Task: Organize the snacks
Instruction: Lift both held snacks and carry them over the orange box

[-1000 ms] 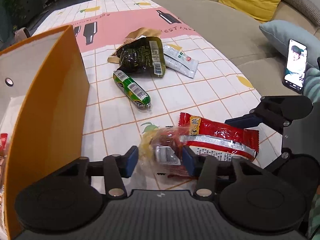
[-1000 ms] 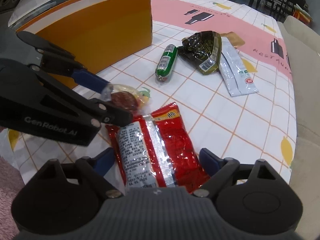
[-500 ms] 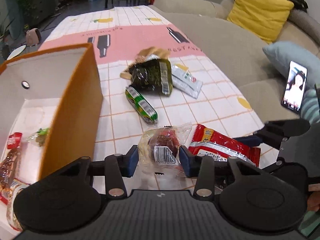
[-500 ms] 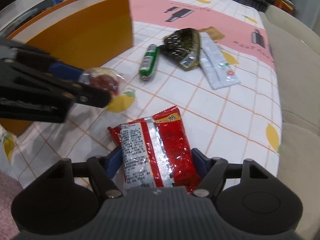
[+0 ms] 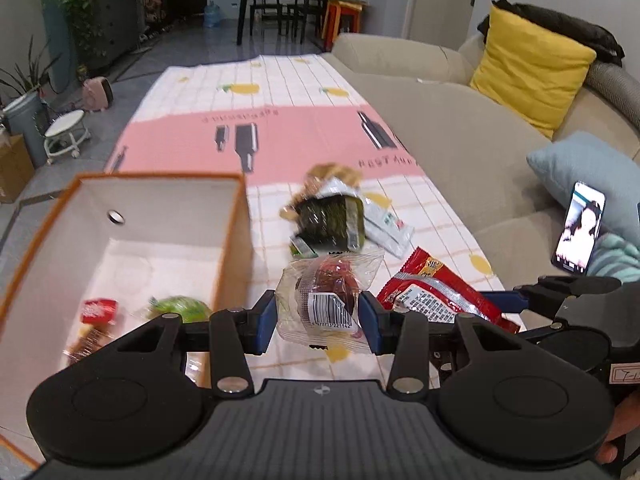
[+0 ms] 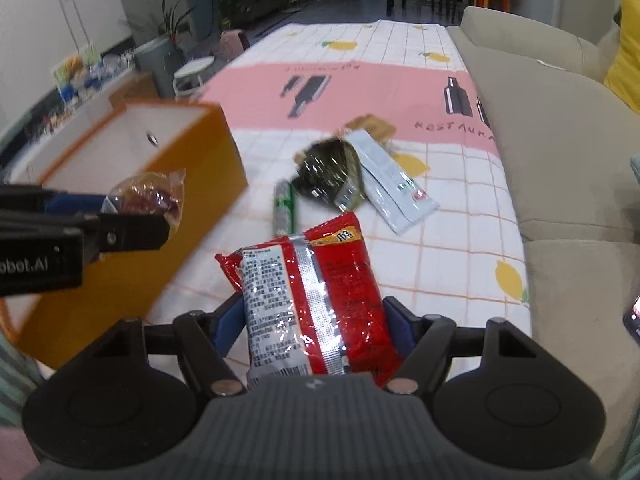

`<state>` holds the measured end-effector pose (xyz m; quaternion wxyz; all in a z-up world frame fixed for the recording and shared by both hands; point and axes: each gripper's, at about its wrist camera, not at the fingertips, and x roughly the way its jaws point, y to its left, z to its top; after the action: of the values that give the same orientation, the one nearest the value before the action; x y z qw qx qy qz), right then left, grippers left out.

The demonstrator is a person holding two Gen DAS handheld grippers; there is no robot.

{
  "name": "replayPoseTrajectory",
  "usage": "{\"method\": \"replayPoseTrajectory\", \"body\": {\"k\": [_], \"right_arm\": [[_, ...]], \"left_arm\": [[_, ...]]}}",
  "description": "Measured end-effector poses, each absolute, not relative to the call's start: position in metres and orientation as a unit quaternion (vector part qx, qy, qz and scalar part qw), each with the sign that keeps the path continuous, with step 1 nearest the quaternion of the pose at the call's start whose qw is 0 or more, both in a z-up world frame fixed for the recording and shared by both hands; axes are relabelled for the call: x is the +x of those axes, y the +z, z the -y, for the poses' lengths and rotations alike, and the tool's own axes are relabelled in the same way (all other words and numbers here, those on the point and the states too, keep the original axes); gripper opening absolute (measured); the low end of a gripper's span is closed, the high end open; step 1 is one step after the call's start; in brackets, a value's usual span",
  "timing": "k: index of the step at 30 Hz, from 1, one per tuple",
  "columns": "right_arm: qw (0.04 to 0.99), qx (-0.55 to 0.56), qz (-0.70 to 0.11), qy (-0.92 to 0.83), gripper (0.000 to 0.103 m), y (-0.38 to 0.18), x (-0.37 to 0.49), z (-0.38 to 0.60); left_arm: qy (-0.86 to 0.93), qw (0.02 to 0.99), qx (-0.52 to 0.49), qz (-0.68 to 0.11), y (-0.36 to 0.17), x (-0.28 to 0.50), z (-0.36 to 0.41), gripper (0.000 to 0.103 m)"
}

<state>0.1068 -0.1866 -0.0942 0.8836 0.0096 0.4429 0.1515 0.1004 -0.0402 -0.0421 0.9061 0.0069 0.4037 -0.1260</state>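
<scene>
You have 1 orange box [image 5: 236, 216] with at least 3 snacks inside. Outside it: 1 red packet [image 6: 320, 304], 1 clear-wrapped snack [image 5: 326, 296], 1 dark green packet [image 6: 332, 172], 1 green sausage [image 6: 284, 208], 1 white sachet [image 6: 394, 190], 1 brown packet [image 6: 372, 126].

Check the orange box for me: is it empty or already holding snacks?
Partly filled. The left wrist view looks into the open-topped orange box: a red packet and a green snack lie on its white floor, with much floor bare.

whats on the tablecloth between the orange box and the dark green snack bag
In the right wrist view, a green sausage stick lies between the orange box and the dark green snack bag, beside the bag; the rest is bare tablecloth.
</scene>
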Motion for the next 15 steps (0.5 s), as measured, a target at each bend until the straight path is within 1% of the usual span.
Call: {"method": "replayPoseTrajectory", "body": {"k": [8,12,15], "right_arm": [[0.896,0.027,-0.402,0.188,0.07,-0.043,0.107,0.151],[0.896,0.031,-0.389,0.212,0.07,-0.021,0.116,0.124],[0.894,0.029,-0.382,0.233,0.07,-0.007,0.123,0.1]], "left_arm": [[-0.11,0.92,0.006,-0.377,0.001,0.103,-0.001,0.049],[-0.101,0.919,0.0,-0.381,0.014,0.111,-0.028,0.049],[-0.079,0.921,0.017,-0.382,0.019,0.117,-0.046,0.049]]}}
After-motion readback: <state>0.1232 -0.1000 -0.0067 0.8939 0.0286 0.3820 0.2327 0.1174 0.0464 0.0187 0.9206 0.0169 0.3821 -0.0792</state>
